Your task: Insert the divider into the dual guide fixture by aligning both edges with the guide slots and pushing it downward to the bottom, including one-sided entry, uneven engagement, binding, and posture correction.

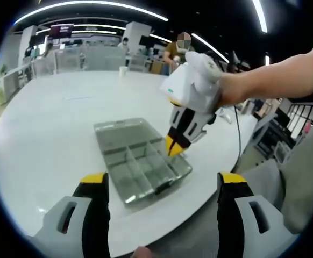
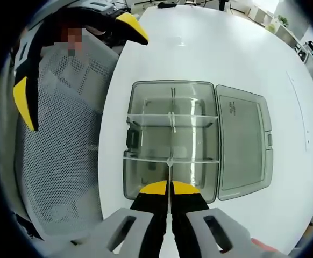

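- While the right gripper (image 2: 169,187) is hanging over the near end of the clear box (image 2: 146,141), its 2 yellow-tipped jaws are pressing nearly together, with only a thin slit between them.
- In that slit a thin clear divider (image 2: 169,171) is being pinched edge-on, running from the jaw tips down to a cross divider (image 2: 170,159) inside the box.
- The box is sitting on the white table (image 2: 210,48), its hinged lid (image 2: 242,141) lying open and flat beside it.
- A second cross divider (image 2: 172,115) is standing farther along the box, and a short lengthwise piece is joining the 2.
- In the left gripper view, the right gripper (image 1: 173,146) is pointing down into the box (image 1: 140,161), held by a person's hand (image 1: 234,88); its jaws are looking closed at the tips.
- The left gripper (image 1: 162,183) is holding off from the box, near the table edge (image 1: 162,228), with its jaws spread wide and gripping nothing.
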{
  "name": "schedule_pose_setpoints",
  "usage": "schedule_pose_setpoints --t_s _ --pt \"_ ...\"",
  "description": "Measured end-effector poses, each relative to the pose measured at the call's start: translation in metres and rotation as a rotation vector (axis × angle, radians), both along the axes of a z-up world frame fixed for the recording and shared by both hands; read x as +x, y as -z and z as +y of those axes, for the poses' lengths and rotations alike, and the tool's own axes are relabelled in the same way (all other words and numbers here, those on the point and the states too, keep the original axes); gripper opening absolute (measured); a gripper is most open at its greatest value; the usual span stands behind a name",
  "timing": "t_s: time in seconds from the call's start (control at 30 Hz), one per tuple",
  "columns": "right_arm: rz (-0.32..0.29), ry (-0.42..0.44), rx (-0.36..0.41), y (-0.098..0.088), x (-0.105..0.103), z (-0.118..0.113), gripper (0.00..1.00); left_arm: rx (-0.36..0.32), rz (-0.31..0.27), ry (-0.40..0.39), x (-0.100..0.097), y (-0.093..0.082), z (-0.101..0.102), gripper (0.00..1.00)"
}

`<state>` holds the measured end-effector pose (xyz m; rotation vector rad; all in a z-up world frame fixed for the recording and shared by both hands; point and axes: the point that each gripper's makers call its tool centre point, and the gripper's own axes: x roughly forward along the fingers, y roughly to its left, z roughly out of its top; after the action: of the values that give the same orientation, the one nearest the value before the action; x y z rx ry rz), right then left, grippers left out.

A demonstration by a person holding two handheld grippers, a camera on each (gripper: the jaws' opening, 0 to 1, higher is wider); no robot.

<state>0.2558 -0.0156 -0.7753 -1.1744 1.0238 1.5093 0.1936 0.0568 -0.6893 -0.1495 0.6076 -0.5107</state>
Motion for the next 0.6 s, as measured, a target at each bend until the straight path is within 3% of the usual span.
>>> schedule_pose_setpoints --t_s 0.6 --pt "0.009 -0.002 -0.001 0.0089 0.0006 0.0001 0.00 0.001 0.007 -0.002 0.0017 0.0016 -0.0002 0.80"
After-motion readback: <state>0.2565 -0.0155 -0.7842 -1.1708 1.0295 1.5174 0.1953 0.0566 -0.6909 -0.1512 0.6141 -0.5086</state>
